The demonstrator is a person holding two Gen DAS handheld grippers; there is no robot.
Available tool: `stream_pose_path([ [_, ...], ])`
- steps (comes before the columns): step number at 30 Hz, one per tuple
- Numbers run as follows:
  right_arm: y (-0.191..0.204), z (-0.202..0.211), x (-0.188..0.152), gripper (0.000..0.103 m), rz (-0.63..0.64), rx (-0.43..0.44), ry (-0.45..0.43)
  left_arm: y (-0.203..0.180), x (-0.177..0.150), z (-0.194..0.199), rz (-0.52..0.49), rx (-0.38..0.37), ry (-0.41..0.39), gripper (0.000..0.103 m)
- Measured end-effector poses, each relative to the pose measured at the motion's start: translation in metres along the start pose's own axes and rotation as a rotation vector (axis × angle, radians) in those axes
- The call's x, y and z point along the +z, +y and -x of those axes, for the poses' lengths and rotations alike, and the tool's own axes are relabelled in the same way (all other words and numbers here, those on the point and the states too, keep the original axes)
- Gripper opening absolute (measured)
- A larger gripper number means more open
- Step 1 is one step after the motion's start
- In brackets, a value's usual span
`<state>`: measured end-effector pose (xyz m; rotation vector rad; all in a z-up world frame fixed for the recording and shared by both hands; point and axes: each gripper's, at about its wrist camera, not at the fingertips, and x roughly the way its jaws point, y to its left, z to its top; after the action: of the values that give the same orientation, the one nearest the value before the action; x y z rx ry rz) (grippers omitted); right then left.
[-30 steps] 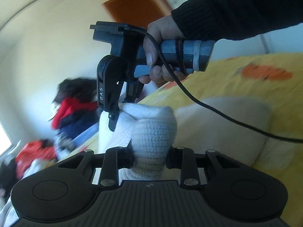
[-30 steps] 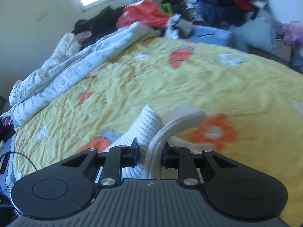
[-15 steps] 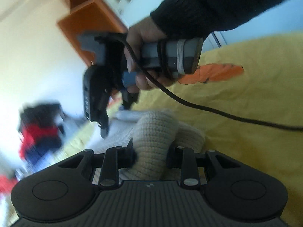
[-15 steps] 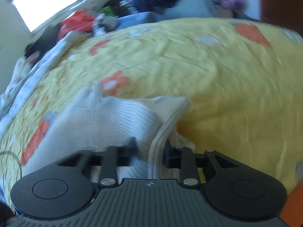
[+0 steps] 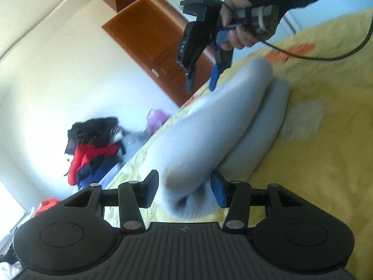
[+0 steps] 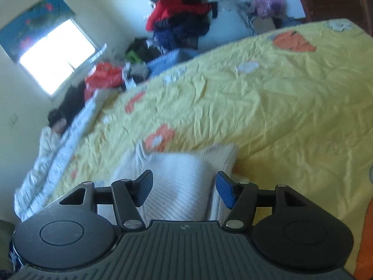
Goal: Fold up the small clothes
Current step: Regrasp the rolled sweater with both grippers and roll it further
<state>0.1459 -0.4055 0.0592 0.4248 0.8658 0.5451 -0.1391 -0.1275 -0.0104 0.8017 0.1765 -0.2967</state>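
Note:
A white knit garment (image 5: pixel 209 126) lies folded over itself on the yellow bed cover (image 5: pixel 326 163), blurred in the left wrist view. My left gripper (image 5: pixel 184 191) straddles its near end. The jaws are opening, with a gap between the left pad and the cloth. My right gripper (image 5: pixel 201 82), held by a hand in a dark sleeve, hangs just above the garment's far end with nothing between its fingers. In the right wrist view the right gripper (image 6: pixel 184 190) is opening wide, and the garment (image 6: pixel 177 172) lies loose beneath and between the pads.
A heap of red, dark and blue clothes (image 6: pixel 181 16) sits beyond the bed's far edge. A white quilt (image 6: pixel 58 154) is bunched along its left side under a window (image 6: pixel 58 56). A wooden wardrobe (image 5: pixel 149 35) stands behind. A black cable (image 5: pixel 326 57) trails from the right gripper.
Both grippers were shut on the garment and now stand open. The garment has come down folded onto the bed cover, and the right gripper has lifted off its far end.

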Motion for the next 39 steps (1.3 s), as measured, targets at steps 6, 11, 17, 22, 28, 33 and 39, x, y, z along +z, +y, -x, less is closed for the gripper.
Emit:
stream_pose_path([
  [6, 0.010, -0.032, -0.007, 0.046, 0.021, -0.055, 0.072, -0.002, 0.004, -0.022, 0.042, -0.004, 0.019, 0.050],
  [11, 0.030, -0.013, -0.008, 0.015, 0.139, -0.125, 0.024, 0.009, 0.009, -0.020, 0.060, -0.035, -0.010, 0.030],
  [17, -0.006, -0.017, -0.010, 0.015, 0.081, -0.174, 0.057, -0.006, 0.006, -0.031, -0.005, -0.033, -0.031, 0.029],
  [22, 0.007, 0.000, -0.024, 0.052, 0.015, -0.154, -0.029, 0.026, 0.003, -0.012, 0.074, -0.071, -0.052, 0.046],
  [28, 0.023, 0.047, -0.052, 0.059, 0.012, -0.055, -0.045, 0.027, -0.018, 0.002, -0.001, -0.024, -0.069, 0.066],
  [33, 0.027, 0.040, -0.079, 0.050, 0.034, -0.092, 0.058, 0.021, -0.014, -0.020, 0.039, -0.058, -0.036, 0.057],
  [39, 0.041, 0.050, -0.085, 0.019, 0.101, -0.098, 0.072, 0.028, -0.019, -0.016, -0.017, -0.104, -0.058, 0.018],
])
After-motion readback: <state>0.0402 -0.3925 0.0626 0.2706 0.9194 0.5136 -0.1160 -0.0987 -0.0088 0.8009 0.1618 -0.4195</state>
